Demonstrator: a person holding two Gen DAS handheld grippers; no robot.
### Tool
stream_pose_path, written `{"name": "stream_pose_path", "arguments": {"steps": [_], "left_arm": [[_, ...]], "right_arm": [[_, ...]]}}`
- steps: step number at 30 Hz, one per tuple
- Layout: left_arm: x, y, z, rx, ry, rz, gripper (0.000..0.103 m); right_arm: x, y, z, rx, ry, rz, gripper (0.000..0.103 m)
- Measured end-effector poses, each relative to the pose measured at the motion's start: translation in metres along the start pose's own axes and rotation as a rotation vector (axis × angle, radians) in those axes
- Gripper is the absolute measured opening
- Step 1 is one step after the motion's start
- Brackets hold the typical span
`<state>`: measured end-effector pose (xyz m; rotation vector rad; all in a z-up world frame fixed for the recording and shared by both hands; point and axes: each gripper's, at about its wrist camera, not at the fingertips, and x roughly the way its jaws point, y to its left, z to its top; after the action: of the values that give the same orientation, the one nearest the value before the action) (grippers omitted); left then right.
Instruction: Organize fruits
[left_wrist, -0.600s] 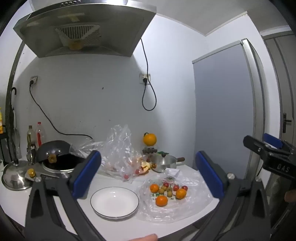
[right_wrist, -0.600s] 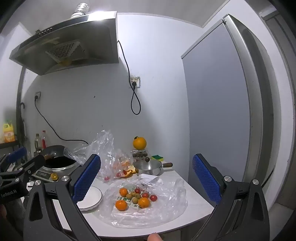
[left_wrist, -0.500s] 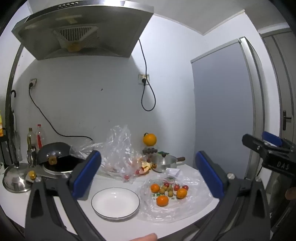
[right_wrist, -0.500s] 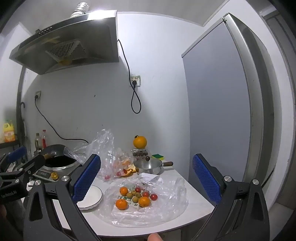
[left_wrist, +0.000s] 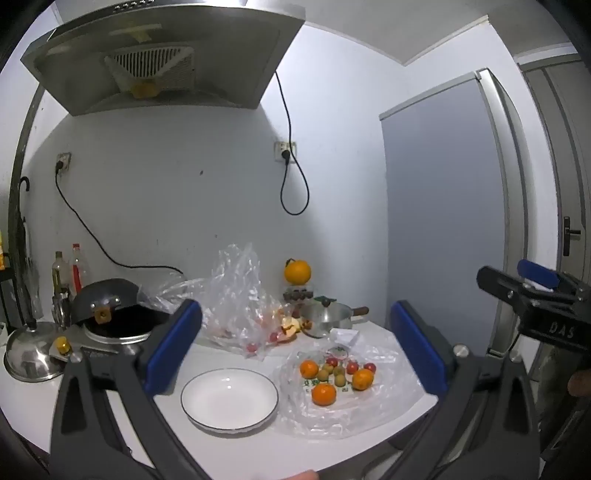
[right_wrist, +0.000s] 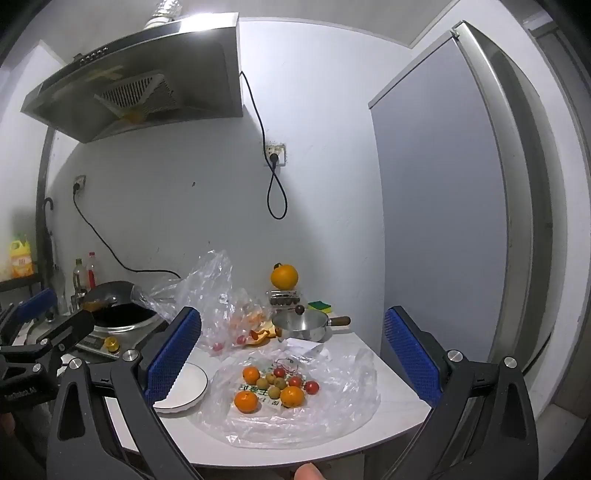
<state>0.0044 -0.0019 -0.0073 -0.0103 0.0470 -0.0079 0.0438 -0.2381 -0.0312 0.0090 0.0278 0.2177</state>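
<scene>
The left gripper (left_wrist: 295, 339) is held up in the air in front of the white worktop (left_wrist: 243, 446), and its blue fingers (left_wrist: 173, 343) are spread wide with nothing between them. The right gripper (right_wrist: 291, 350) is the same: its blue fingers (right_wrist: 410, 354) are wide apart and hold nothing. Both point level at the wall, well back from the fruit. On the worktop lies a flat clear plastic bag (right_wrist: 332, 413), and the fruits (right_wrist: 275, 387) sit in a small heap on top of it. There are three little oranges (right_wrist: 246, 401), some small red tomatoes (right_wrist: 311, 386) and some small brown-green round fruits (right_wrist: 273, 392), all close together and some touching. Just beside the bag, on its left, is an empty white plate (left_wrist: 229, 398) with a thin dark rim. Behind the plate is a second, crumpled plastic bag (left_wrist: 236, 295) with more red and orange bits inside. A small steel pan (right_wrist: 301, 326) with a brown handle stands behind the fruit, near the wall. A big orange (right_wrist: 283, 277) sits up on a little stand behind the pan. On the left there is a black wok (left_wrist: 110, 310) on a stove and a shiny pot lid (left_wrist: 31, 354). A tall grey fridge (right_wrist: 443, 206) stands on the right.
</scene>
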Motion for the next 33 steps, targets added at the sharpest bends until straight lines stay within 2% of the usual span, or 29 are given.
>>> {"name": "stream_pose_path", "arguments": {"steps": [9,33], "left_arm": [[0.002,0.006,-0.002,-0.013,0.01,0.03,0.103],[0.014,0.022,-0.012,-0.031,0.037,0.043,0.103]], "right_arm": [[0.003,0.003,-0.003,-0.011,0.021,0.017,0.101],[0.022,0.018,-0.008,-0.044,0.062,0.021,0.101]]}}
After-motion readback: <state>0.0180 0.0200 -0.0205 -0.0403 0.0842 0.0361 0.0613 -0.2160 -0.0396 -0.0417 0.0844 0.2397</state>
